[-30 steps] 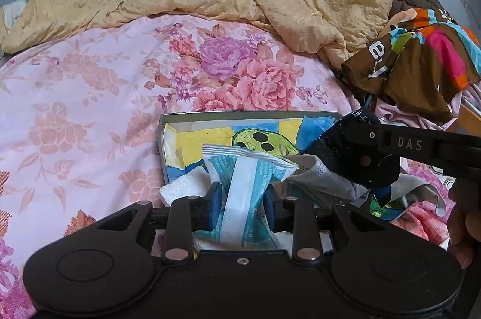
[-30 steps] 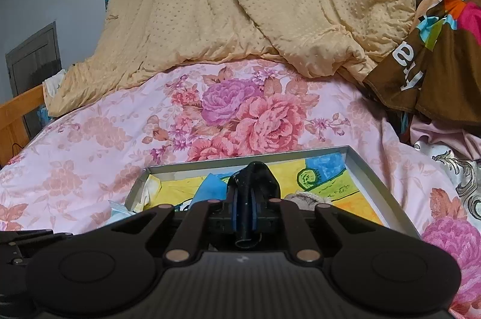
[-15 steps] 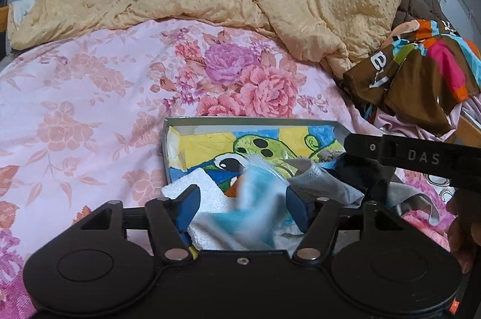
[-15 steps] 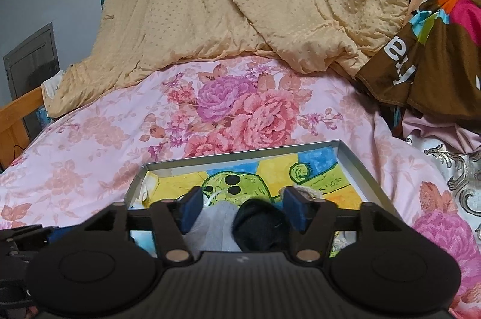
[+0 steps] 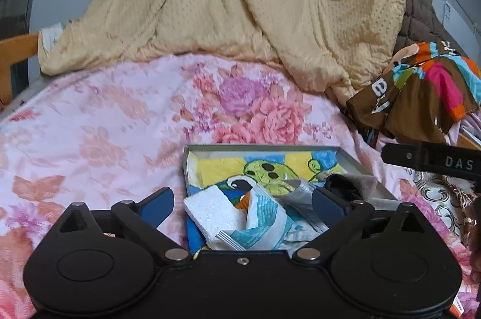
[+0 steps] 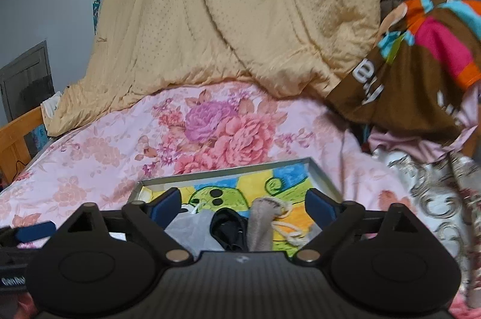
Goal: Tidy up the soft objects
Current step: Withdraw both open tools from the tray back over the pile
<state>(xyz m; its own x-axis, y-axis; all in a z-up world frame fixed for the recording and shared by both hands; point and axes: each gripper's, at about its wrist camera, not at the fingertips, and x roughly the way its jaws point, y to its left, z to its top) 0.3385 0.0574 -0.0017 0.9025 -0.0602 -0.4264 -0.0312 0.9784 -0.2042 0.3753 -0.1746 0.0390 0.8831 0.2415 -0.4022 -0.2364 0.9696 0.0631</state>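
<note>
Both pairs of tongs have just let go. The left tongs (image 5: 242, 200), which a second ago pinched the crinkled teal-and-white plastic packet (image 5: 264, 221), have just been opening and now stand wide, with the packet lying loose in the gap below them, touched by neither pad. The right tongs (image 6: 245, 203) have just been opening too; the black bundle of soft cloth (image 6: 227, 226) they squeezed now rests free between their spread fingers. Both have also drawn back a little from the shallow grey metal tray with the cartoon lining in yellow, blue and green (image 5: 261, 147), which sits on the bed's pink floral cover (image 5: 105, 123).

My reading is that two more soft things have been dropped into the tray, so this delivery is done and both tongs are free for the next pick, if anything remains.

Counting what lies in the tray: one white foam block (image 5: 212, 212) at its near left, one teal-and-white packet just beside it, one grey face mask (image 6: 192, 226), one black cloth bundle, and one grey-brown knitted piece with a cream cord (image 6: 264, 217). That makes five that I can separate; more may be hidden under the tongs. Behind the tray I count one heaped yellow quilt (image 5: 240, 3) and one brown garment with bright patches (image 5: 421, 90) to the right.
</note>
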